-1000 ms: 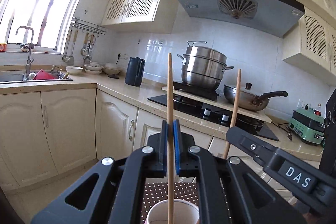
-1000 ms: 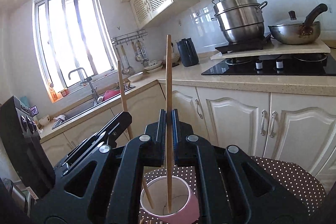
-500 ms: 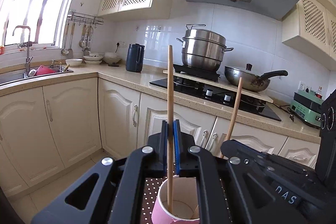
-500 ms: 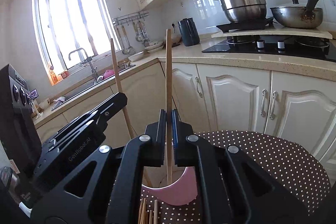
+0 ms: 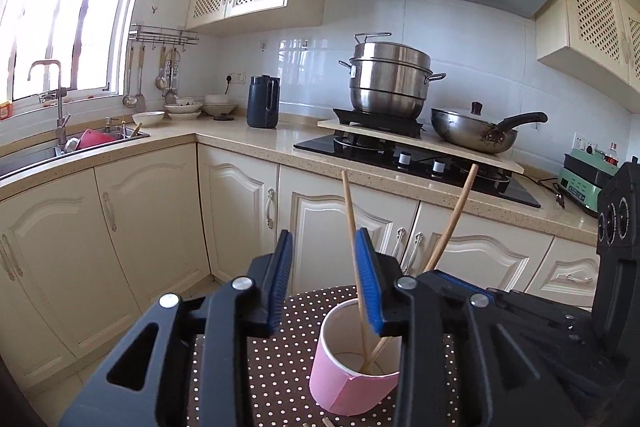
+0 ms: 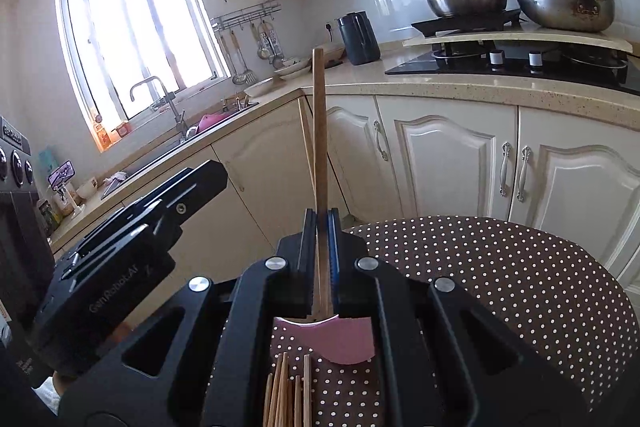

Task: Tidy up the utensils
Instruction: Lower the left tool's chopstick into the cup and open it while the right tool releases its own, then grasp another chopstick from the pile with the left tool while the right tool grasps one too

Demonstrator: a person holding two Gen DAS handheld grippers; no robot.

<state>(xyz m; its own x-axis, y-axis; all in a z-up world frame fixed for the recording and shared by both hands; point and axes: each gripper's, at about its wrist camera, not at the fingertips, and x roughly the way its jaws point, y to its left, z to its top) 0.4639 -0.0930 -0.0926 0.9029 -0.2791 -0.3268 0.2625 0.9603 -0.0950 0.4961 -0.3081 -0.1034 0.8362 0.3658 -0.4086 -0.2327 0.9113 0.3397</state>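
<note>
- Nearest the right wrist camera, a loose bundle of chopsticks (image 6: 286, 393) lies on the polka-dot surface (image 6: 500, 279), just in front of the pink cup (image 6: 344, 341); these look like the bulk of the work left.
- Just beyond them, the right claw (image 6: 323, 227) is pressed together on one upright chopstick (image 6: 319, 131), whose lower end goes down behind the cup's rim; it is pinched and not yet let go.
- Over the cup in the left wrist view, the left claw (image 5: 323, 267) has just been opening and now stands spread; its chopstick (image 5: 354, 247) leans against the right-hand blue pad with its tip inside the pink cup (image 5: 348, 375), so I judge that one delivered.
- Beside it, the second chopstick (image 5: 452, 223) slants up out of the cup toward the other claw.
- Farther off, the kitchen counter (image 5: 248, 139) plays no part.
- By my reading the task is at an early stage: one stick in, one about to go in, several waiting.
</note>
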